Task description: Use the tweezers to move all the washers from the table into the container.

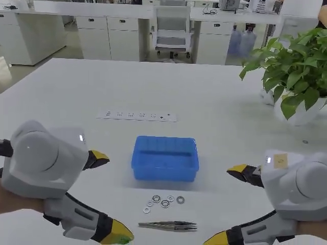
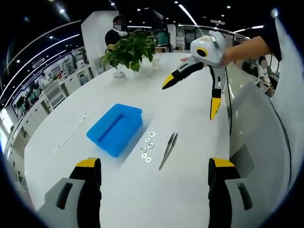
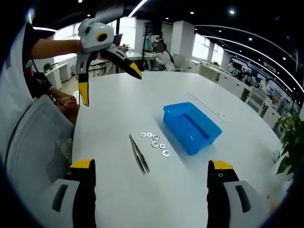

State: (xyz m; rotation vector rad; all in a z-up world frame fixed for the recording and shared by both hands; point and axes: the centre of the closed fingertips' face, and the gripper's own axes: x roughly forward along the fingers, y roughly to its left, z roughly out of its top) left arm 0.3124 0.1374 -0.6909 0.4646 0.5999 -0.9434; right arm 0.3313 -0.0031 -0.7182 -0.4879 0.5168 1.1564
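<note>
Several small metal washers [image 1: 163, 200] lie loose on the white table just in front of the blue container [image 1: 164, 172], whose inside looks bare. Closer to me, the metal tweezers [image 1: 168, 225] lie flat. My left gripper [image 1: 110, 196] hovers open to the left of the washers, and my right gripper [image 1: 225, 204] hovers open to their right; neither touches anything. In the left gripper view, the washers [image 2: 147, 148], tweezers [image 2: 168, 150] and container [image 2: 111, 142] lie ahead of the spread jaws. The right gripper view has the washers [image 3: 154, 141], tweezers [image 3: 138, 153] and container [image 3: 183, 137].
A white power strip [image 1: 137, 116] lies flat behind the container. At the table's right side stands a potted plant [image 1: 296, 76]. An office chair [image 1: 172, 30] and cabinets are beyond the far edge. A person [image 2: 116, 33] stands behind the plant.
</note>
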